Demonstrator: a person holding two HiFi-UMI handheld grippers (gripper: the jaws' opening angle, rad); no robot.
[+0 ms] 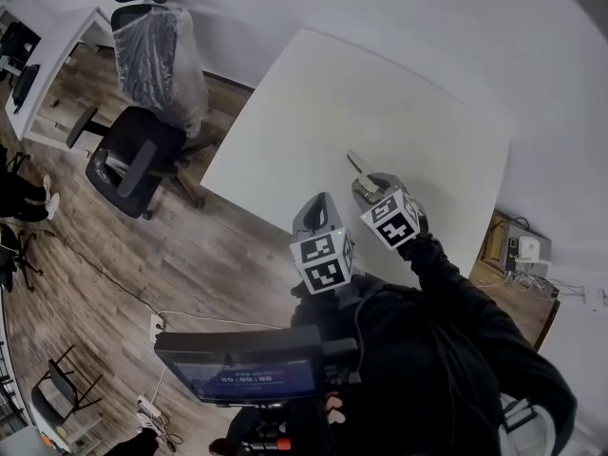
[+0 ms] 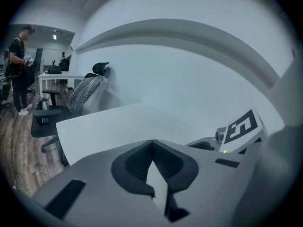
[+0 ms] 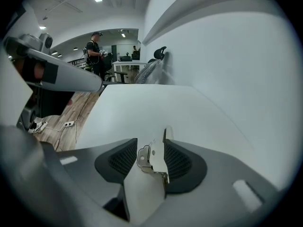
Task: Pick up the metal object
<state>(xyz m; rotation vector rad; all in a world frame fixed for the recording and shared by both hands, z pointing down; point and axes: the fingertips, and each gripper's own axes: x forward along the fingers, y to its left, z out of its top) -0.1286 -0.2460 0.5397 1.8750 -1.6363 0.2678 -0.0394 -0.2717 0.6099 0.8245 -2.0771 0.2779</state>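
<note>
One dark screen with a dim blue readout (image 1: pixel 252 367) sits nearest in the head view, its print too blurred to read. Just beyond it a black sleeve (image 1: pixel 446 350) reaches to the right grey gripper with its black-and-white marker cube (image 1: pixel 369 186); the hand itself is hidden behind the cube. The left grey gripper (image 1: pixel 321 200) hangs beside it over the table's near edge, and its hand is covered too.

Seen from its own camera, the left gripper (image 2: pixel 151 142) has its fingers clenched tip to tip, with only a wedge of white tabletop showing below the tips. The right gripper's cube is cut off at that view's right edge.

The right gripper (image 3: pixel 150 135) holds its fingers released and spread wide. The small shiny metal latch-like object (image 3: pixel 152 160) lies on the table between them. A clear gap shows on its left side; its right edge runs along the right finger, and I cannot tell if they touch. From the head view only its far end pokes out past the fingers (image 1: pixel 358 165).

The white rectangular table (image 1: pixel 313 103) stretches beyond. Farther off stand a black office chair (image 1: pixel 133 160) and a chair wrapped in clear plastic (image 1: pixel 157 55) on the wooden floor (image 1: pixel 114 255). A standing person (image 3: pixel 94 53) is small and indistinct in the distance.
</note>
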